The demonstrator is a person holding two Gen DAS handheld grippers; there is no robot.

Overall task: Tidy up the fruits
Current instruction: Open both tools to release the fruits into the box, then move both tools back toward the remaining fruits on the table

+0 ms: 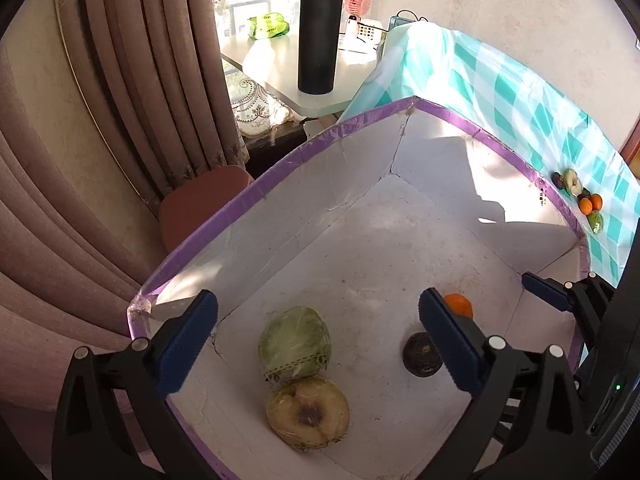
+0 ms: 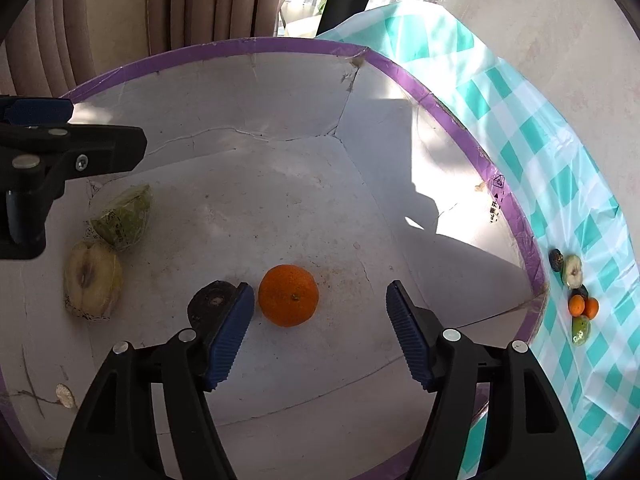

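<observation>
Both grippers hang over a white box with a purple rim (image 1: 280, 168) (image 2: 280, 46). My left gripper (image 1: 318, 304) stands wide open with nothing between its pads. Below it on the box floor lie a green wrapped fruit (image 1: 295, 342) (image 2: 124, 216) and a yellowish halved fruit (image 1: 307, 412) (image 2: 92, 280). My right gripper (image 2: 319, 292) is open too. An orange (image 2: 288, 295) (image 1: 459, 305) rests on the floor between its fingers, close to the left pad, and neither pad presses on it. A dark round fruit (image 2: 210, 304) (image 1: 420, 354) sits just outside that left finger.
A small pile of fruits (image 2: 578, 300) (image 1: 586, 200) lies on the teal checked tablecloth (image 2: 560, 184) right of the box. Behind are a black flask (image 1: 318, 36) on a white side table, brown curtains (image 1: 120, 80) and a brown chair seat (image 1: 200, 204).
</observation>
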